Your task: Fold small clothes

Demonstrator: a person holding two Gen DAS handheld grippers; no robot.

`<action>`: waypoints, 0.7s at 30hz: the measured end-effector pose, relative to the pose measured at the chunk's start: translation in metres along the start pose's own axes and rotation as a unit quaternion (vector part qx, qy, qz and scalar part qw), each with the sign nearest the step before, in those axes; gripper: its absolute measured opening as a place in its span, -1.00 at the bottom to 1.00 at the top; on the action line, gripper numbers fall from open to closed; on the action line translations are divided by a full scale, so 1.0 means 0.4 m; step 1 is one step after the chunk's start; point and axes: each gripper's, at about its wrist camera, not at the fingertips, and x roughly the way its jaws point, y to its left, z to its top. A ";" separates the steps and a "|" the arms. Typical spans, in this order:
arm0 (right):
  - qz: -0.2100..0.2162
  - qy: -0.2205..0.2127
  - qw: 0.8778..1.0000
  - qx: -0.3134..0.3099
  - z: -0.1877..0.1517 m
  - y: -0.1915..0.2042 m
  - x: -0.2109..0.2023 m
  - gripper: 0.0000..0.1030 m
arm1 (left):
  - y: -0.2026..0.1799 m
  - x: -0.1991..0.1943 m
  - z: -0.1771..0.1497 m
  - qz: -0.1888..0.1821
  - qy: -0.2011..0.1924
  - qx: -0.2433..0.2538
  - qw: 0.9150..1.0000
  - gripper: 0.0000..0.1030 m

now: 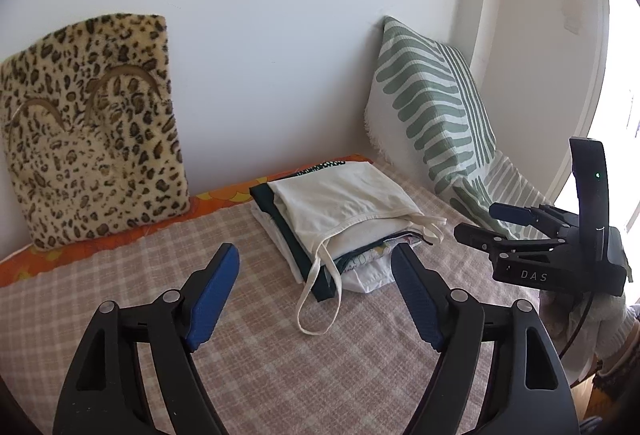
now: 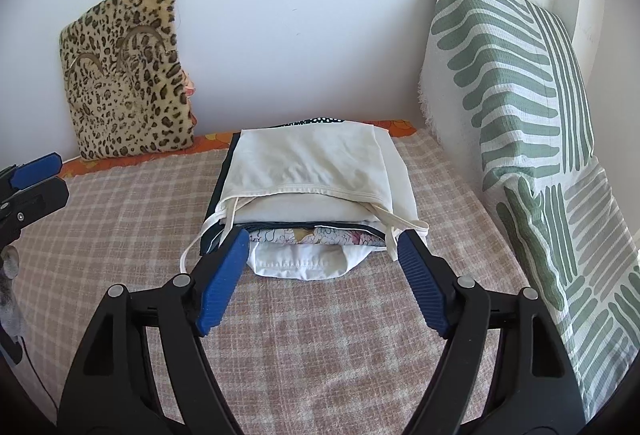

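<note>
A cream cotton strappy top (image 2: 308,163) lies folded on top of a small stack of folded clothes (image 2: 312,235), which sits on the bed's pink-and-beige checked blanket (image 2: 320,335), towards the far wall. It lies between a leopard-print plush cushion (image 2: 128,83) on the left and a green-and-white leaf-patterned pillow (image 2: 512,107) on the right. The left tool (image 1: 316,275) and the right tool (image 2: 322,259) both stand wide with nothing between their blue pads, just short of the stack's near edge.

The clothes look light, soft and limp, so the pile would likely slump or slide if nudged. Thin straps (image 1: 316,299) trail off the near left corner onto the blanket. They are best pinched at the loop and tucked under. For the top itself, the hemmed near edge seems the firmest place to grip.
</note>
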 end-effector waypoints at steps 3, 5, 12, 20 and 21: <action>-0.003 -0.013 1.000 -0.005 -0.011 0.032 -0.037 0.62 | 0.001 -0.045 -0.019 0.003 -0.003 -0.003 1.000 0.55; -0.001 -0.020 1.000 -0.001 -0.021 0.051 -0.060 0.66 | 0.003 -0.079 -0.035 0.002 -0.006 -0.003 1.000 0.55; 0.000 -0.048 0.999 0.009 -0.066 0.112 -0.127 0.77 | 0.009 -0.194 -0.095 0.014 -0.023 0.003 1.000 0.58; -0.002 -0.056 0.998 -0.007 -0.122 0.183 -0.168 0.82 | 0.014 -0.280 -0.164 0.052 -0.037 0.021 0.998 0.77; -0.001 -0.057 0.998 -0.006 -0.128 0.189 -0.171 0.84 | 0.016 -0.285 -0.173 0.057 -0.037 0.020 0.997 0.84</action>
